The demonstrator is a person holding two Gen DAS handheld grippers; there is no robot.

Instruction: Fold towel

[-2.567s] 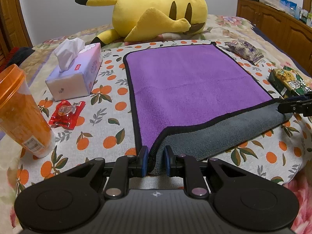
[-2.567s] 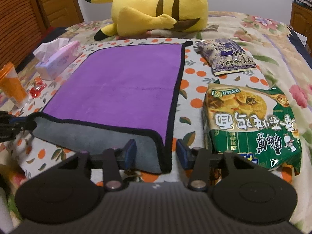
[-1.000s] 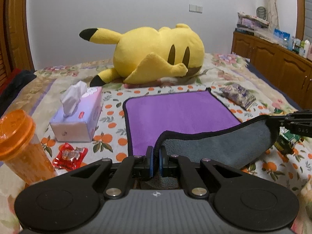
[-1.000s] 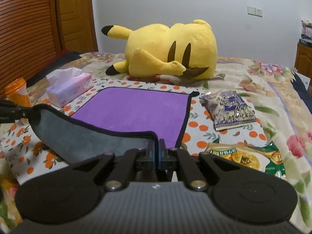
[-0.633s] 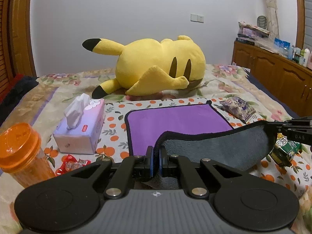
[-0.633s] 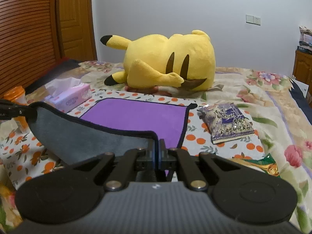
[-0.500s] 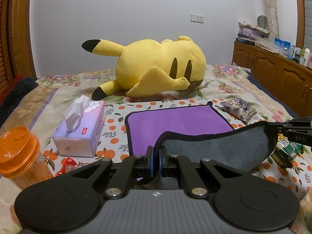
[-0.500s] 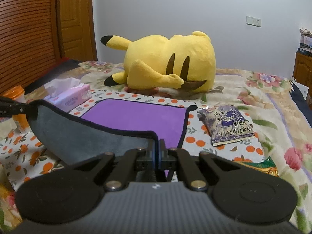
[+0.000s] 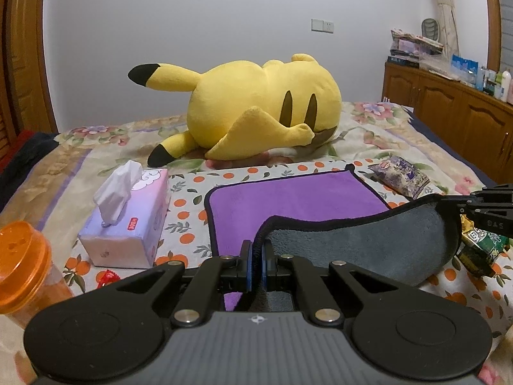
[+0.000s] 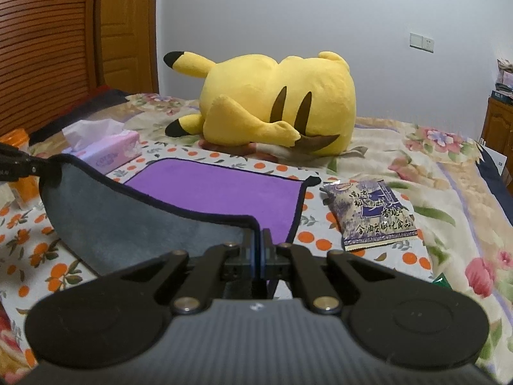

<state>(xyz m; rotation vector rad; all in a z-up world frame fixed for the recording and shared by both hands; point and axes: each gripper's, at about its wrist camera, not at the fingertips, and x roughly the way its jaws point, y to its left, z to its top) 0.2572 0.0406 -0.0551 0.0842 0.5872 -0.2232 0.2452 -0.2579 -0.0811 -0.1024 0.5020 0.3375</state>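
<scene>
A purple towel (image 9: 295,197) with a grey underside and black edging lies on the orange-print bedspread. Its near edge is lifted off the bed, grey side (image 9: 368,243) facing me. My left gripper (image 9: 256,256) is shut on the near left corner. My right gripper (image 10: 259,250) is shut on the near right corner; it also shows at the right of the left wrist view (image 9: 481,207). The raised edge hangs between them in a sagging curve (image 10: 134,215). The far half of the towel (image 10: 218,189) stays flat.
A yellow Pikachu plush (image 9: 256,109) lies behind the towel. A tissue box (image 9: 128,221) and an orange-lidded cup (image 9: 22,269) stand at the left. A purple snack bag (image 10: 372,211) and a green snack bag (image 9: 481,247) lie at the right. A wooden cabinet (image 9: 449,109) stands far right.
Both grippers closed on the near corners and lifted them off the bed. The raised edge has moved up and toward the plush, and less purple shows.
</scene>
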